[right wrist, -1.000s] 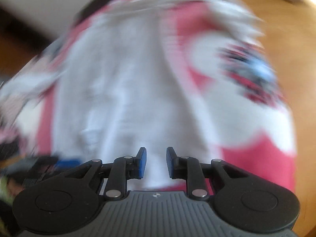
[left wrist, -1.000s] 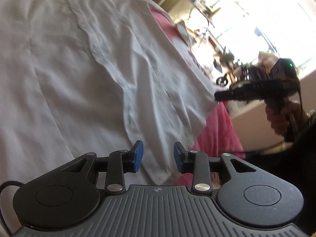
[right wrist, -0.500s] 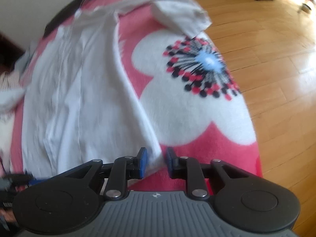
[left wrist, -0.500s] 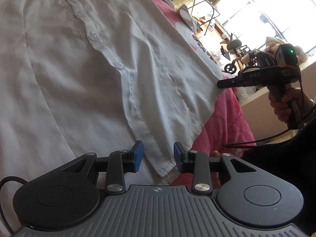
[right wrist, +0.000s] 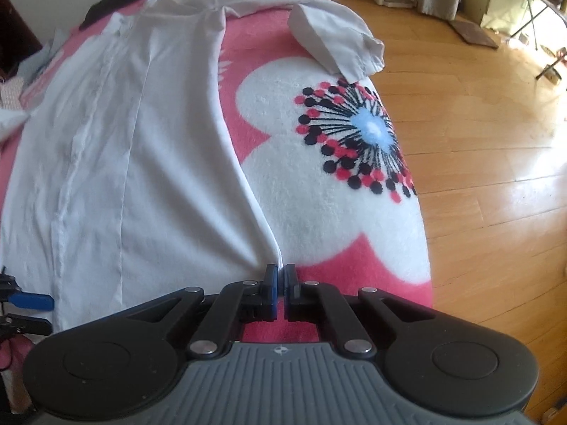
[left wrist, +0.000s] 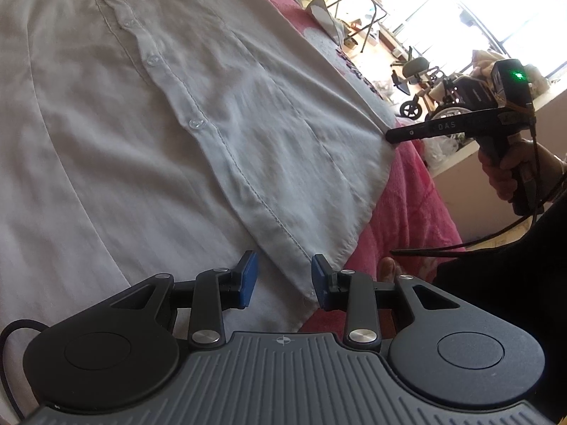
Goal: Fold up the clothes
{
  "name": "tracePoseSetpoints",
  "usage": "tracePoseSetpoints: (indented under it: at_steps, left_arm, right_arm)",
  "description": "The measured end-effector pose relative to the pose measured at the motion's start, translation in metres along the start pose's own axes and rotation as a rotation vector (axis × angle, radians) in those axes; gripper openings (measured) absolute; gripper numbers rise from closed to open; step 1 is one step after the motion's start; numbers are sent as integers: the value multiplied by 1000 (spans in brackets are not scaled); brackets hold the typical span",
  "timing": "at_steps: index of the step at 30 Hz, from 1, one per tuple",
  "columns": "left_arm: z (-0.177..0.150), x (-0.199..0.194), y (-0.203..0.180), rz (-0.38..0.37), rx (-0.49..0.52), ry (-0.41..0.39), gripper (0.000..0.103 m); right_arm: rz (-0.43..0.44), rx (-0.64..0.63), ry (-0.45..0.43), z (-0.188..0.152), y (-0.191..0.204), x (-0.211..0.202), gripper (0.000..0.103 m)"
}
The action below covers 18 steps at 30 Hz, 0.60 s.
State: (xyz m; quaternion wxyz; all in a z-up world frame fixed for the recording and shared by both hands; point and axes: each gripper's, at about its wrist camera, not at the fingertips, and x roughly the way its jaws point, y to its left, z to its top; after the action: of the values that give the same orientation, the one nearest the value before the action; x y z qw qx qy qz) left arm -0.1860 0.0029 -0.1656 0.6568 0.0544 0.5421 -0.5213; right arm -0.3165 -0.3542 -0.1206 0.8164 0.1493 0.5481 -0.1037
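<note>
Pinching shirt (right wrist: 134, 163) hem — right claw (right wrist: 280, 285) | left claw (left wrist: 283, 279) parted — straddling placket

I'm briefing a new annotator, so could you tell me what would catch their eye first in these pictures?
A white button-up shirt lies spread across a pink blanket, with a big white flower with red and black dots to its right. The right gripper is pinched shut on the shirt's near corner, while the left gripper hovers open over the hem.

Black tool (right wrist: 280, 285) with blue pads (left wrist: 247, 283), ribbed grey body, silver screws.
</note>
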Motion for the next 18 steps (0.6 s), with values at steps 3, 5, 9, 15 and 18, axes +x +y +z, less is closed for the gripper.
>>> tracePoseSetpoints:
  at_steps: [3,5,9,15,18]
  left_arm:
    - [-1,3,-2,1,11,3,33]
    - [0,3,-5,3,24,1,33]
    - [1,-4,-10,18,67,-36,33]
    - [8,-15,-16,52,153,-121,33]
    - [13,-10,-22,52,197,-147,33]
  right_arm:
    - [-17,-26,-1,0,3,1,3]
    - [-23,-37,-2,-1,4,1,3]
    - [-42,-72,1,-2,7,3,3]
    - [-67,-76,-32,1,3,-15,10]
    - [-66,-80,-117,8,1,-32,10]
